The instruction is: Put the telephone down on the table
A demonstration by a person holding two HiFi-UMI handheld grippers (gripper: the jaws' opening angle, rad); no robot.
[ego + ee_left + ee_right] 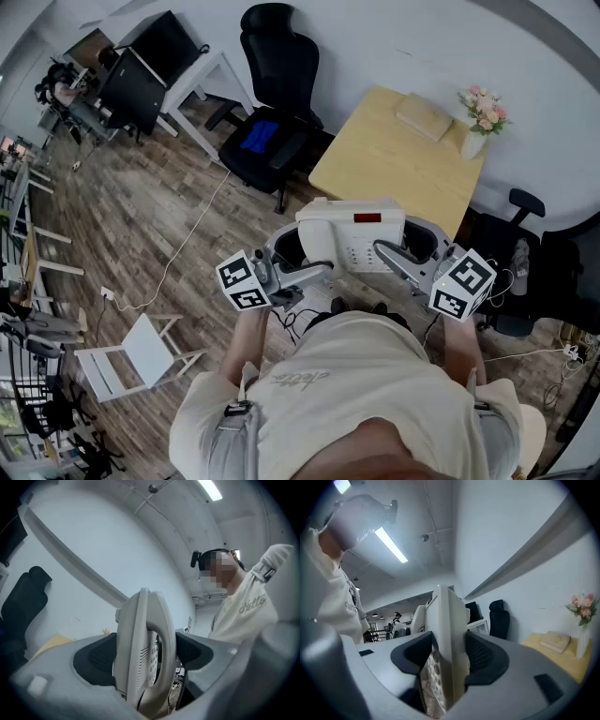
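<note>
A person, seen from above in a pale T-shirt, holds a white telephone (352,234) in the air at chest height, with one pair of tongs at each end. The telephone's face is turned up toward the head camera, showing a small red strip near its far edge and a keypad below it.

The left tongs (305,255) pinch the telephone's left end. In the left gripper view its dark pads press on either side of the body and the handset, which fills the gap between them. The right tongs (408,248) pinch the right end in the same way. In the right gripper view the pads sit against both sides, with the keypad buttons visible at the lower left.

The telephone is not on the desk (394,164). It hangs over the wooden floor (141,206), just short of the desk's near edge. The light wooden desk stands against a white wall. On its far side are a flat tan book or box (424,116) and a white vase of pink flowers (478,122).

To the left of the desk stands a black office chair (277,103) with something blue (261,136) on its seat. A small white chair (141,352) stands on the floor at lower left.
</note>
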